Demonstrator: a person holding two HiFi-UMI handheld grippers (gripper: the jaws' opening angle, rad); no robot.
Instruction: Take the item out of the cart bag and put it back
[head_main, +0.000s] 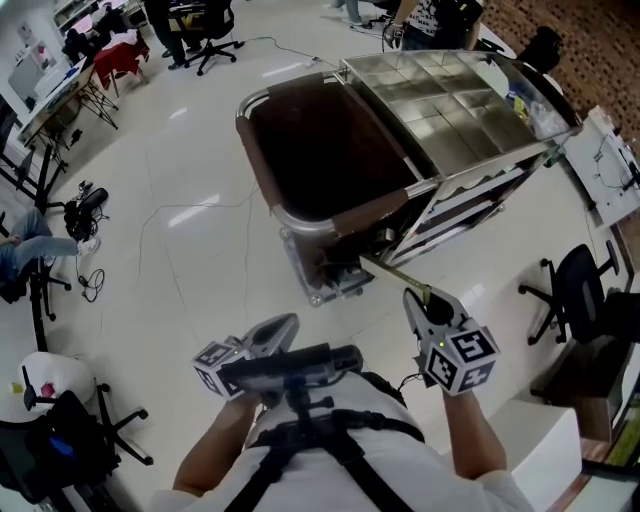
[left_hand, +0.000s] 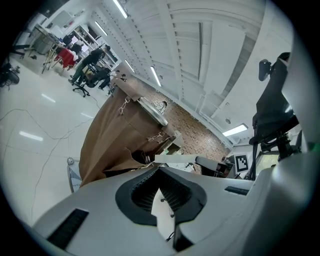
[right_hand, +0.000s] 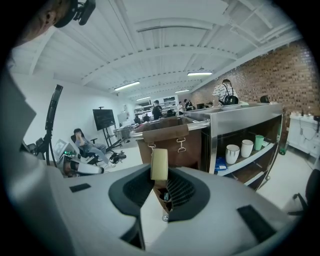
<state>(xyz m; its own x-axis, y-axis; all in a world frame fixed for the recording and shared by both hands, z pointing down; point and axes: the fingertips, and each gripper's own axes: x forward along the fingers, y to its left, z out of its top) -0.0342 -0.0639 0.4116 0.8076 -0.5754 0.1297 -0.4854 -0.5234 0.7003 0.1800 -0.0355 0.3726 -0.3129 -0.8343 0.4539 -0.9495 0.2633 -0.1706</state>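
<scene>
My right gripper (head_main: 420, 300) pinches a slim, flat item (right_hand: 159, 164). Its brown lower part sits between my ribbed black pads. Its pale cream, squared-off end stands out past my jaw tips. From the head view it reads as a long thin strip reaching forward from my jaws towards the cart.

Straight ahead of these jaws hangs the cart bag (right_hand: 192, 155), made of soft brown fabric. It is fixed by small metal clips to a rounded silver rail, and the item is outside it. Just right of the bag stands a steel cart (right_hand: 240, 117) with a shiny flat top. Two white mugs (right_hand: 232, 153) sit on its lower shelf.

My left gripper (left_hand: 159, 172) has its ribbed pads pressed together at the tips, with nothing between them. Glossy white floor (left_hand: 35, 150) lies beyond.
</scene>
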